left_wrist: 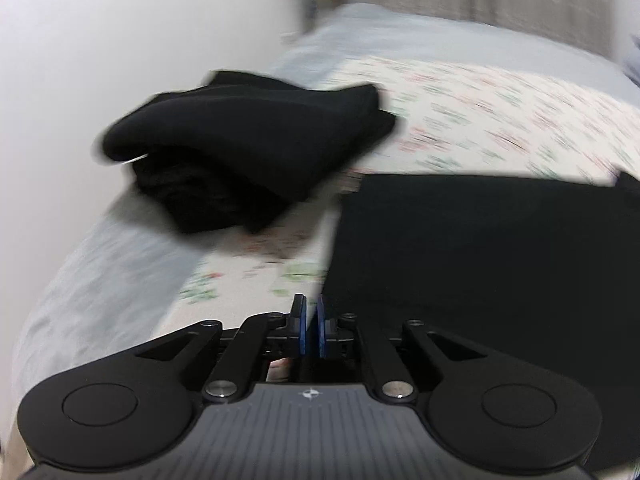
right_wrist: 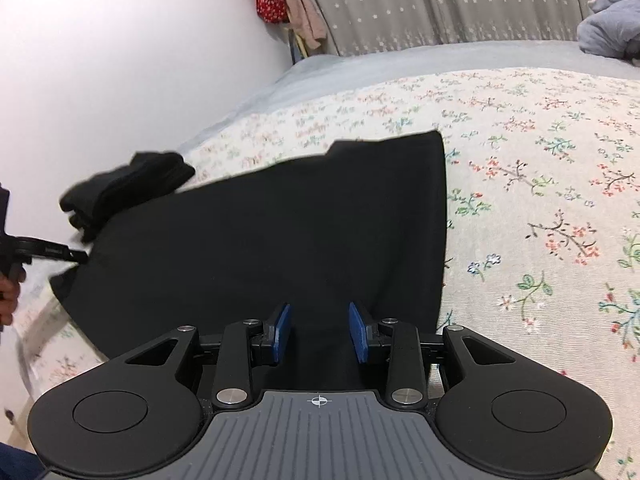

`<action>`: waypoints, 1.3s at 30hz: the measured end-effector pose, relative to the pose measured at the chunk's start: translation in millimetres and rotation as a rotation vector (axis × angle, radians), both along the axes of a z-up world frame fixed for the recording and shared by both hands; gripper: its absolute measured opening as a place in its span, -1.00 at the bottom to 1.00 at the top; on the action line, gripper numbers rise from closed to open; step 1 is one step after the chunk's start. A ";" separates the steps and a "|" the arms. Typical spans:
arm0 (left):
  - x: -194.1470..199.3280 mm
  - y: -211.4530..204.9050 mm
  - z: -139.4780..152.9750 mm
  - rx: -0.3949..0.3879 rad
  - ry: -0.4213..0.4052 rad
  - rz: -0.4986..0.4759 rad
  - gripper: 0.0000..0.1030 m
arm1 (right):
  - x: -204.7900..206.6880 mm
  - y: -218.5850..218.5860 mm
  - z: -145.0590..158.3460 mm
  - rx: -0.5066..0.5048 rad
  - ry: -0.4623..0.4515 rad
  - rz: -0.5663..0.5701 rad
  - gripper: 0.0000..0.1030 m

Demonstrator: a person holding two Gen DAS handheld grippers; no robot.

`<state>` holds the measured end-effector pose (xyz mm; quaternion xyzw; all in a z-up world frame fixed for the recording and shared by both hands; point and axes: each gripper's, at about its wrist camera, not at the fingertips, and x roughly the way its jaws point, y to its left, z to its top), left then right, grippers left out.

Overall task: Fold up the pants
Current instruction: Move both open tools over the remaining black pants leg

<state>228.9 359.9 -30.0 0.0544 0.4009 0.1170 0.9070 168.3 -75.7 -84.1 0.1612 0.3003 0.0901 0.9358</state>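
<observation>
Black pants (right_wrist: 280, 232) lie spread flat on a floral bedspread (right_wrist: 540, 200); they also show in the left wrist view (left_wrist: 480, 260) at the right. My right gripper (right_wrist: 319, 330) is open, its blue pads either side of the near edge of the pants, nothing held. My left gripper (left_wrist: 311, 330) has its blue pads almost together at the left edge of the pants; no cloth shows between them. It appears in the right wrist view (right_wrist: 76, 257) at the pants' left edge. The left wrist view is blurred.
A folded black garment (left_wrist: 240, 152) sits on the bed by the white wall (left_wrist: 80, 80), also in the right wrist view (right_wrist: 128, 188). Grey starred curtains (right_wrist: 420, 4) hang behind the bed. A grey bundle (right_wrist: 612, 28) lies at the far right.
</observation>
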 end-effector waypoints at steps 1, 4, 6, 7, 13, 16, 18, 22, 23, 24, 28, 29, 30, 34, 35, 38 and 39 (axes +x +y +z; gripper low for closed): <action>-2.7 4.2 5.7 0.007 -0.013 0.059 -0.63 | -3.7 -4.0 3.2 0.018 -0.018 -0.004 -0.25; -17.1 10.1 33.5 -0.006 -0.113 0.197 -0.61 | -12.0 -18.5 13.8 0.046 -0.061 -0.031 -0.10; -30.6 5.0 55.5 -0.069 -0.207 0.225 -0.58 | -13.6 -29.8 21.1 0.072 -0.079 -0.055 -0.10; -35.8 -3.7 64.4 -0.111 -0.246 0.196 -0.51 | -13.2 -34.4 24.1 0.087 -0.085 -0.065 -0.10; -30.7 -118.5 59.8 -0.182 -0.227 -0.201 -0.30 | -5.2 -44.3 22.8 0.092 -0.048 -0.097 -0.10; -29.1 -176.7 41.5 -0.188 -0.168 -0.337 -0.30 | -9.7 -54.4 11.1 0.113 -0.001 -0.108 -0.10; -30.7 -209.9 25.1 -0.190 -0.116 -0.410 -0.30 | -8.1 -57.6 -0.7 0.097 0.057 -0.109 -0.10; -37.1 -254.9 -5.2 -0.211 -0.020 -0.505 -0.30 | -12.8 -60.1 -13.2 0.087 0.067 -0.086 -0.10; -37.1 -261.8 -12.4 -0.213 0.005 -0.525 -0.30 | -14.2 -60.2 -13.1 0.086 0.069 -0.082 -0.10; -36.5 -267.0 -18.8 -0.209 0.026 -0.535 -0.30 | -15.6 -60.0 -13.0 0.081 0.071 -0.078 -0.10; -31.0 -279.7 -38.3 -0.158 0.096 -0.505 -0.29 | -24.3 -56.3 -12.8 0.043 0.076 -0.055 -0.10; -33.0 -282.9 -38.9 -0.148 0.097 -0.498 -0.29 | -27.1 -55.8 -13.3 0.037 0.077 -0.050 -0.10; -34.1 -284.9 -37.6 -0.131 0.099 -0.496 -0.29 | -30.5 -55.7 -13.4 0.033 0.078 -0.044 -0.10; -36.5 -285.0 -36.5 -0.125 0.109 -0.476 -0.28 | -41.0 -56.0 -12.9 0.014 0.092 -0.015 -0.10; -36.2 -285.2 -36.3 -0.124 0.112 -0.477 -0.28 | -43.5 -55.8 -12.3 0.002 0.094 -0.004 -0.10; -36.4 -283.0 -35.1 -0.129 0.119 -0.478 -0.28 | -51.2 -56.9 -11.2 -0.028 0.104 0.041 -0.10; -37.1 -283.2 -35.0 -0.123 0.118 -0.484 -0.28 | -53.5 -58.6 -11.0 -0.031 0.111 0.056 -0.10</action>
